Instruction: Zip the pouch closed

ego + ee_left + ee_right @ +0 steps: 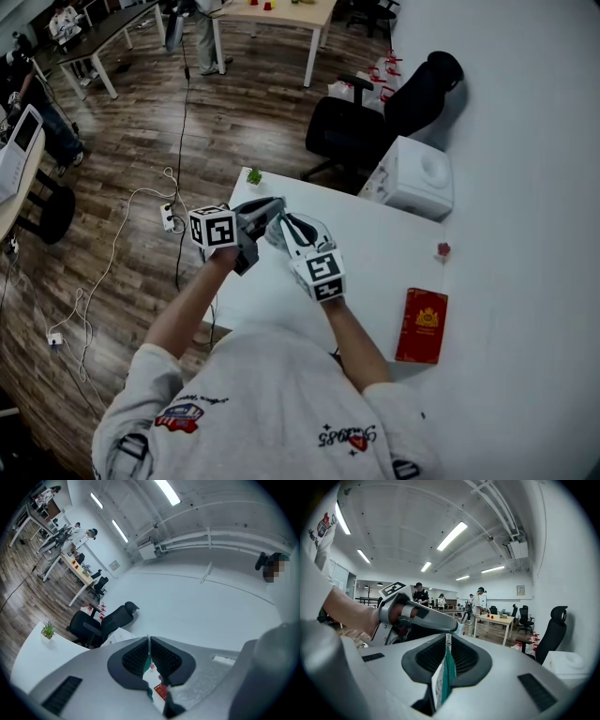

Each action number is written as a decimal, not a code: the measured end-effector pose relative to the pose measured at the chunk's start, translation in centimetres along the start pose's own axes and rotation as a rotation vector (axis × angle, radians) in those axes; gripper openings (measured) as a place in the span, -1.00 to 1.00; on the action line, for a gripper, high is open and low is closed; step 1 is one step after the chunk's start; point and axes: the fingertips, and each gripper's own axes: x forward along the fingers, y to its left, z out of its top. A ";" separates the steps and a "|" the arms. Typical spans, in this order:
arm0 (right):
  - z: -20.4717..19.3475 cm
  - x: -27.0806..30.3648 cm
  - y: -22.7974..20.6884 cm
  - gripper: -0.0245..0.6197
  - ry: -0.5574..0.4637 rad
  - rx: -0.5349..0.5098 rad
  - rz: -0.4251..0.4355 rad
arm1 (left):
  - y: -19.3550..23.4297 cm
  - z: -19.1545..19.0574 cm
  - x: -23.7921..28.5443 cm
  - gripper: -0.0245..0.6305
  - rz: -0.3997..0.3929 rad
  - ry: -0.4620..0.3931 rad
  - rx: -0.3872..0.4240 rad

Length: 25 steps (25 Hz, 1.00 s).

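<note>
Both of us are up in the air over the white table [272, 292], tips almost meeting, and the pouch [448, 671] is strung between us, clear of the tabletop. My right gripper [449, 657] is clamped on its teal zip edge, with a white tag [438, 686] pinched in alongside. My left gripper [149, 655] is squeezed nearly flat on a thin teal sliver of that same pouch. The danger, as I judge it, is the grip itself. Both bites are shallow, right at the edge, so a hard tug along the zip could pull the fabric out of one of us and drop the pouch. If the edge goes slack between us, the slider could bunch the cloth and jam. That white tag worries me too (it sits right by the teeth and could get dragged in). Now for what I cannot read. From the head view our own bodies cover the pouch almost completely, so its shape and size are a guess. I cannot tell whether my left pads have the slider pull or just cloth. How much of the zip is already closed does not show in any view. Below the pinch, my own grey housing hides the rest of the pouch.
</note>
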 end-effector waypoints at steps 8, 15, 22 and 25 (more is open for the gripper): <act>-0.5 -0.4 0.1 -0.81 0.021 -0.011 0.006 | 0.5 1.0 -0.3 -0.88 0.018 -0.041 -0.029; -0.2 -0.8 0.1 -0.81 0.013 -0.002 0.007 | 0.5 0.9 -0.1 -0.88 0.025 -0.011 0.005; -0.8 -1.7 0.0 -0.81 0.021 -0.006 0.005 | 0.6 1.3 -0.2 -0.88 0.029 -0.042 -0.003; -1.1 -2.0 0.1 -0.81 0.032 -0.013 0.010 | 0.8 1.9 -0.6 -0.88 0.038 -0.057 -0.007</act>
